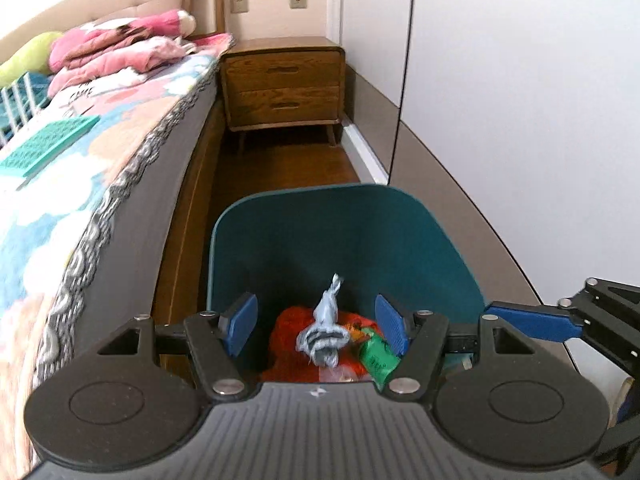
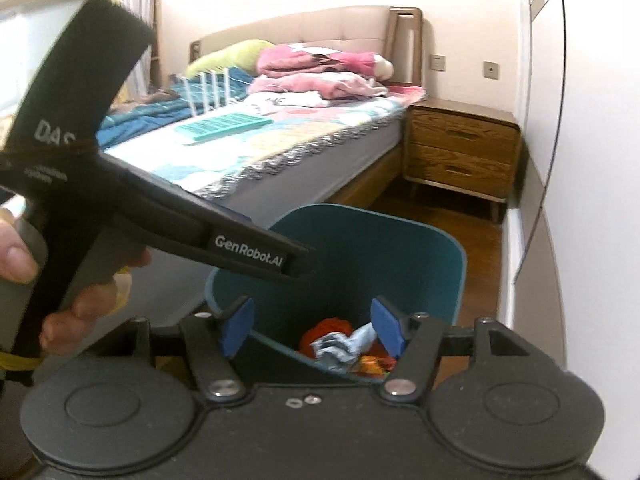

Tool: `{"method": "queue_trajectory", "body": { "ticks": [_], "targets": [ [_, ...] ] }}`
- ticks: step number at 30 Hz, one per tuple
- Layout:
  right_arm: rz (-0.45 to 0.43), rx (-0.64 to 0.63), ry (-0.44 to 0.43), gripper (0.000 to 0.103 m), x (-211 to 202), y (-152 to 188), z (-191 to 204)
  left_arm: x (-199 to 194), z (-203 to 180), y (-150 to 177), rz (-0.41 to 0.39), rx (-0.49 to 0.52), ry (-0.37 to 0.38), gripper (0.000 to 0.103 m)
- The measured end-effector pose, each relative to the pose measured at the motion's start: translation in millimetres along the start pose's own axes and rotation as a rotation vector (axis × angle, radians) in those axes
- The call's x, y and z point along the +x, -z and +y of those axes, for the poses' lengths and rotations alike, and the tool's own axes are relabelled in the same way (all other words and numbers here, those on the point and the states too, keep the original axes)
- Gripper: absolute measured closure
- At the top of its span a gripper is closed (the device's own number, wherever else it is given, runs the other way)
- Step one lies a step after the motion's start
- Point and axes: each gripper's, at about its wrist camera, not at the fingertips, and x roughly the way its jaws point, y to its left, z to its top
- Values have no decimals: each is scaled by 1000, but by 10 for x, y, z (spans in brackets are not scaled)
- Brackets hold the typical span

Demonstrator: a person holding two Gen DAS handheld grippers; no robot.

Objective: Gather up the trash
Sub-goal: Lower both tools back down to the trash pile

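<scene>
I'm looking past the bed (image 2: 280, 140), which is carrying a patchwork quilt, pink folded blankets (image 2: 320, 72) and a teal perforated tray (image 2: 224, 126); a wooden nightstand (image 1: 284, 84) is standing at its head end, against the wall. The teal trash bin (image 1: 360, 232) is sitting on the wood floor between bed frame and white wardrobe. Trash is lying in the bin's bottom: a grey-blue striped rag (image 1: 326, 332) sticking up on top of something orange (image 1: 288, 344), and a green wrapper (image 1: 378, 356) beside it, print too small to read. My left gripper (image 1: 316, 326) is hovering over the bin mouth, blue pads spread, nothing between them. My right gripper (image 2: 312, 330) is also hanging above the bin, pads spread wide and pinching nothing. In the right wrist view the left unit's black body is reading "GenRobot.AI" (image 2: 250, 252), its strap showing "DAS" (image 2: 54, 132), smaller print under it blurred. A hand (image 2: 60, 292) is wrapping its handle.
</scene>
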Motion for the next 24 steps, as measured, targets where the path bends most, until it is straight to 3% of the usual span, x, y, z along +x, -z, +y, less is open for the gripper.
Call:
{"method": "queue_trajectory", "body": {
  "ticks": [5,7,14,16,24],
  "targets": [
    [1,0,-70,30,-148,162,37,-105,46,265,14,-17,-23,38],
    [14,-1,-96,23,-189,260,35,-145,51,377,17,-8,-32,34],
    [93,-11,-127,19,-130,665,-18,-190,49,759,41,26,-8,23],
    [129,-4,-123,15,-23,782,-36,-120,14,918,77,47,3,23],
    [322,-5,-24,14,544,1366,-48,581,-10,1479,274,56,-14,23]
  ]
}}
